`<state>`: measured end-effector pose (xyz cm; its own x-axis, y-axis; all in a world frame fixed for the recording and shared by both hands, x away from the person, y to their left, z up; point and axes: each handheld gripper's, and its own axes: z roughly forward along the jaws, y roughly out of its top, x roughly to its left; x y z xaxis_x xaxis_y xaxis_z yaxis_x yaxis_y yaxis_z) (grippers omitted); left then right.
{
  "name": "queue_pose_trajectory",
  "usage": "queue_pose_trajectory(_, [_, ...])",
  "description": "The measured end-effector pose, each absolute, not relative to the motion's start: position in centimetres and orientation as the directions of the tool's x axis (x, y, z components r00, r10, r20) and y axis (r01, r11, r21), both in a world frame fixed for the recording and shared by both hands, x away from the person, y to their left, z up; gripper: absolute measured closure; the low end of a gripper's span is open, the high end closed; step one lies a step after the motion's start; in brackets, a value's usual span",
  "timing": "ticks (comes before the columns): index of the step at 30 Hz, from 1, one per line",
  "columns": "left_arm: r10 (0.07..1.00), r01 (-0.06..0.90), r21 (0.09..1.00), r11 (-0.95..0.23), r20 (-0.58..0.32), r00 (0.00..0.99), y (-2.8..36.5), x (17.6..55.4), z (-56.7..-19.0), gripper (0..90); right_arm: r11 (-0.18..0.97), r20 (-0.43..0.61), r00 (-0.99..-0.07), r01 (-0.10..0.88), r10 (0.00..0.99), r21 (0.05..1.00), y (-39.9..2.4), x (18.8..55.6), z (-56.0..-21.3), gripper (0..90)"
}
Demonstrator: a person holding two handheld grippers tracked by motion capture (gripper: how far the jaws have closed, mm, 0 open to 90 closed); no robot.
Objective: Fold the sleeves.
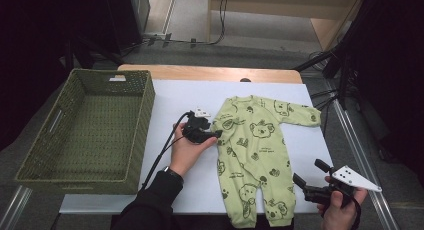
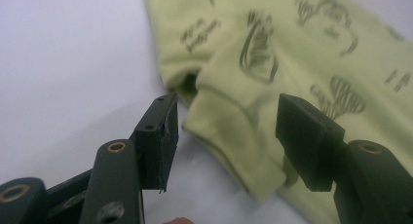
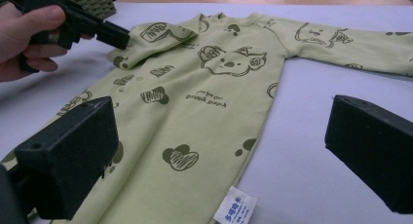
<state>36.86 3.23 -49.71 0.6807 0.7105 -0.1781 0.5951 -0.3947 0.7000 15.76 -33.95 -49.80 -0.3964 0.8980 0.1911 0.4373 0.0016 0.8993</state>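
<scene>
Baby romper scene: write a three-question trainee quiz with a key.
1. True or false: the left claw is clamped shut on the folded sleeve.
2. Which lies left of the romper in the high view: A basket, B box, C tray?
3. Fill in: the right claw is ____ and holds nothing.

Key: 1 false, its jaws stand open either side of the cuff; 2 A; 3 open.

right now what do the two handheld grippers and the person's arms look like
Both are black two-jaw tools with blocky, square-ended jaws. The left gripper trails a black cable along the forearm, carries a small white-marked piece on top, and shows brass-ringed screw holes on its arms. The right gripper bears a grey three-cornered plate dotted with holes. The left arm wears a black sleeve and a dark wristband.
</scene>
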Motion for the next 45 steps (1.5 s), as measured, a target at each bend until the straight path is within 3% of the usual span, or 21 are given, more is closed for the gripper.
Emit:
queue_pose_trajectory(2, [0.702,0.613,0.684,-0.396,-0.205,0.682,3.0,36.9,-50.1,40.7,0.000,0.193,-0.396,0.438,0.898,0.899,-33.9,15.8,-49.8,0.0])
queue_pose_trajectory(3, [0.700,0.610,0.686,-0.396,-0.205,0.684,2.9,36.8,-50.2,45.3,0.001,0.192,-0.396,0.438,0.898,0.899,-33.9,15.8,-49.8,0.0])
queue_pose_trajectory(7, [0.671,0.563,0.712,-0.419,-0.175,0.720,2.4,36.4,-49.9,77.3,0.003,0.189,-0.397,0.435,0.898,0.900,-34.0,15.8,-49.8,0.0])
queue_pose_trajectory(9, [0.652,0.533,0.719,-0.447,-0.146,0.744,2.1,36.0,-49.5,79.6,-0.005,0.196,-0.394,0.438,0.898,0.899,-34.0,15.8,-49.8,0.0])
queue_pose_trajectory(17, [0.580,0.465,0.757,-0.459,-0.141,0.802,0.6,34.4,-48.1,77.7,-0.003,0.196,-0.395,0.439,0.898,0.899,-34.0,15.8,-49.8,0.0])
queue_pose_trajectory(21, [0.470,0.424,0.759,-0.494,-0.177,0.865,-0.3,33.7,-47.6,65.4,-0.004,0.198,-0.395,0.440,0.897,0.898,-34.0,15.8,-49.9,0.0])
queue_pose_trajectory(24, [0.447,0.402,0.775,-0.486,-0.175,0.877,-0.3,33.4,-47.2,59.7,-0.005,0.198,-0.394,0.439,0.897,0.898,-34.0,15.8,-49.8,0.0])
queue_pose_trajectory(33, [0.648,0.510,0.752,-0.418,-0.146,0.747,1.9,35.8,-48.2,66.3,-0.006,0.199,-0.395,0.439,0.897,0.898,-34.1,15.8,-49.8,0.0])
queue_pose_trajectory(38, [0.759,0.575,0.734,-0.361,-0.128,0.639,3.1,37.7,-49.1,63.2,-0.009,0.202,-0.392,0.442,0.897,0.897,-34.2,15.7,-49.9,0.0])
queue_pose_trajectory(45, [0.776,0.602,0.723,-0.338,-0.147,0.613,3.4,39.2,-49.6,60.7,-0.010,0.203,-0.390,0.444,0.898,0.896,-34.2,15.8,-49.9,0.0])
